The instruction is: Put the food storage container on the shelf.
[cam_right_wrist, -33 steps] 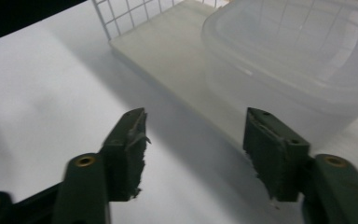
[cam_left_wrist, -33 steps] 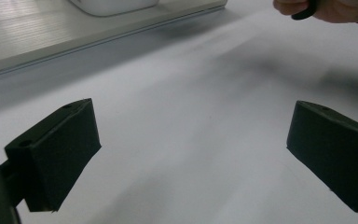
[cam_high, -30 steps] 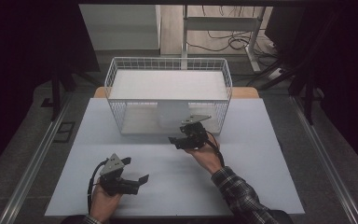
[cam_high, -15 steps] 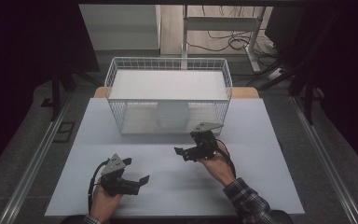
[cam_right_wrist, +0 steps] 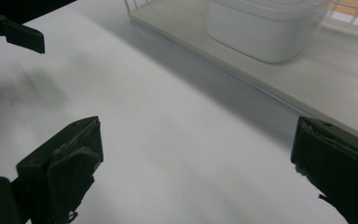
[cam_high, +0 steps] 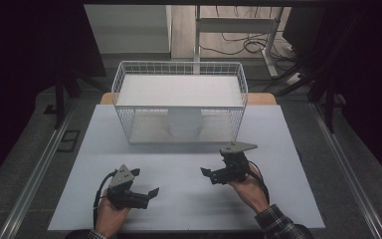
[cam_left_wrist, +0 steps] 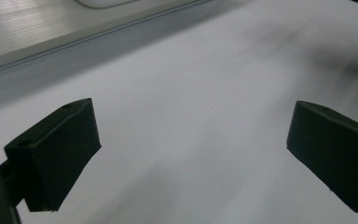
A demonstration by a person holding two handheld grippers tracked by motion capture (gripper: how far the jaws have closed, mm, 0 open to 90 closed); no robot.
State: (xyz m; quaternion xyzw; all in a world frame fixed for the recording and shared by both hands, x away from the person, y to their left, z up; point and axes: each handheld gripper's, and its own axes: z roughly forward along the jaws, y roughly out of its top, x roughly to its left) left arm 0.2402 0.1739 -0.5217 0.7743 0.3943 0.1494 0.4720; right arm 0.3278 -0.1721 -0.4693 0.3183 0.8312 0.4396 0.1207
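A white wire basket [cam_high: 179, 64] stands at the back of the white table [cam_high: 189, 209]. A white tub [cam_high: 184, 123] sits low inside it, behind the front wires. In the right gripper view the tub [cam_right_wrist: 265, 28] rests on the basket's pale floor [cam_right_wrist: 340, 74]. My right gripper [cam_high: 208, 175] hovers in front of the basket, apart from it. Its jaws [cam_right_wrist: 196, 163] have just been opening and nothing is between them. My left gripper [cam_high: 146, 183] rests at the near left, open, with nothing between its jaws [cam_left_wrist: 191, 154].
Metal rails run along both sides of the table [cam_high: 35, 174]. Cables and a stand's legs lie on the floor beyond the basket [cam_high: 238, 45]. In the right gripper view the left gripper [cam_right_wrist: 9, 28] shows at the upper left.
The right hand has drawn back from the basket's front toward the near edge and slightly right. The left hand has stayed put.
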